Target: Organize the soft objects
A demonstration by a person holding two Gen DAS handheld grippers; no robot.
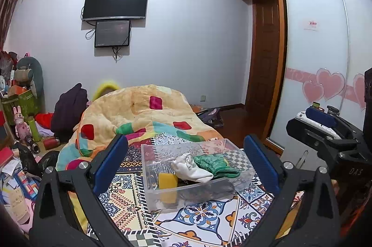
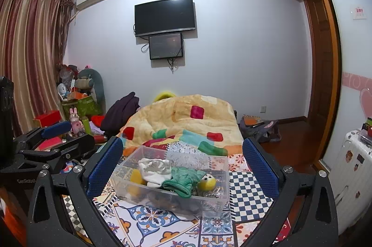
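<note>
Several soft objects, a white sock [image 1: 191, 168], a green knitted cloth [image 1: 215, 164], a yellow sponge [image 1: 167, 180] and a yellow ball [image 2: 207, 182], were already gathered inside the clear plastic bin [image 1: 148, 191] set on the patterned bedspread [image 1: 204, 221]. The left gripper [image 1: 186, 163] and right gripper [image 2: 182, 165] were held with jaws wide apart and empty, one on either side of the bin. The task was judged nearly complete, since no loose soft item could be seen beside the bin.

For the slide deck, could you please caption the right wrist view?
Open right gripper frames a clear plastic bin holding a white sock, green cloth and yellow ball on the patterned bedspread.
</note>
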